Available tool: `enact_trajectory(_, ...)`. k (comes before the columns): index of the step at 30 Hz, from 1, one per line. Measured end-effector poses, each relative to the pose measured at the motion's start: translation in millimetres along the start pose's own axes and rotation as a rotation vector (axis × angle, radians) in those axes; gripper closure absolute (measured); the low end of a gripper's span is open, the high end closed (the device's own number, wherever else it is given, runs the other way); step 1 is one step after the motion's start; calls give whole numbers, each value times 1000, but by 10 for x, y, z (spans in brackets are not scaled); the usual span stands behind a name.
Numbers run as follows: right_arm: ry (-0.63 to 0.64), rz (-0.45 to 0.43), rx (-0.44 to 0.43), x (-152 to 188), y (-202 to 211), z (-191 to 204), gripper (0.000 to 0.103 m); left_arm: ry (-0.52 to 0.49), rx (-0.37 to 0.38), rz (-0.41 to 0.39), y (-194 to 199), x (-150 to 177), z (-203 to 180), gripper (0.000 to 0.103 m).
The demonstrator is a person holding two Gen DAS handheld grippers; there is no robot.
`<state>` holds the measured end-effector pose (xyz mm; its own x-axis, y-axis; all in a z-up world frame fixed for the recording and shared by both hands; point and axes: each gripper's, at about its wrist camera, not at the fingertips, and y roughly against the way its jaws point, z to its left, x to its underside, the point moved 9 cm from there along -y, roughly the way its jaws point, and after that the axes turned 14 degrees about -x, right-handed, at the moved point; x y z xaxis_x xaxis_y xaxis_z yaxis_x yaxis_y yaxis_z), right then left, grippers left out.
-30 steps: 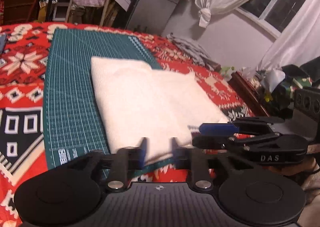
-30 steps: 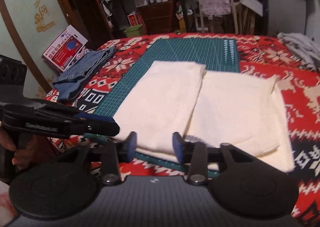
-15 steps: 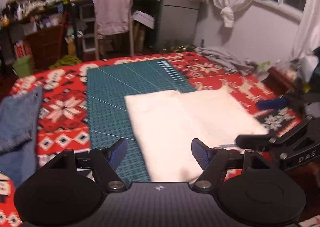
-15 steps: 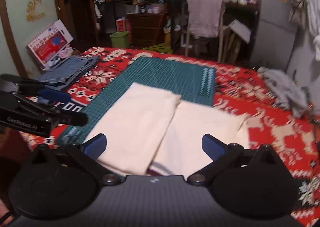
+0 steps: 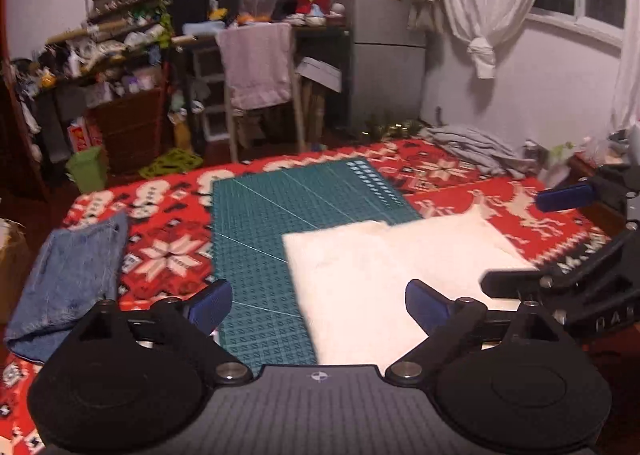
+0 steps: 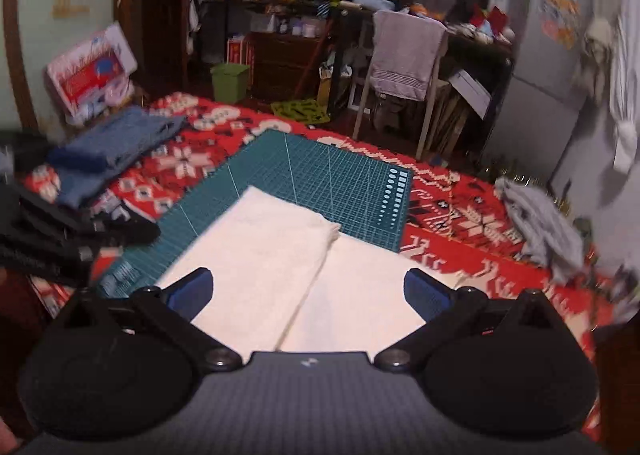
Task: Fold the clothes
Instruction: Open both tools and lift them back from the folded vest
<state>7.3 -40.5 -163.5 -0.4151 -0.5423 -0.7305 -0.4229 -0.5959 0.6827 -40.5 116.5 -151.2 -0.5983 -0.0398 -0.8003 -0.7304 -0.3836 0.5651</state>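
White garment [image 6: 288,279] lies folded flat, 2 panels meeting at a seam, partly on green cutting mat [image 6: 320,179] on bed; left gripper [image 5: 318,305] and right gripper [image 6: 308,291] both spread wide, empty.

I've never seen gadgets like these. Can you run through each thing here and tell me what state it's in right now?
Left hand-held gripper: open, holding nothing.
Right hand-held gripper: open, holding nothing.
White garment: folded, lying flat, partly on the mat.
Green cutting mat: flat on the red patterned blanket.
Blue jeans: folded, left of the mat.
Grey garment: crumpled, unfolded.
Towel: draped over a chair.
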Motion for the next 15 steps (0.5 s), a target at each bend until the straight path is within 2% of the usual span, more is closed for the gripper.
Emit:
enact_trajectory(4,-17,15,-8,47,-62,16,0,-70,40,11,-82,-16,-96,10)
enact_trajectory(8,-45,-1,-23,27,-65,4,0,-81,80,51,-158,4,-134,10)
enact_trajectory(11,-48,0,-25,0,-83,-29,0,-43,108,51,-190,5,-123,10)
enact_trajectory(13,-62,-1,-16,-22,-109,-60,1,5,90,33,-198,-3,-71,10)
enact_trajectory(15,-91,-6,6,-45,-149,-98,1,52,77,57,-246,17,-26,11)
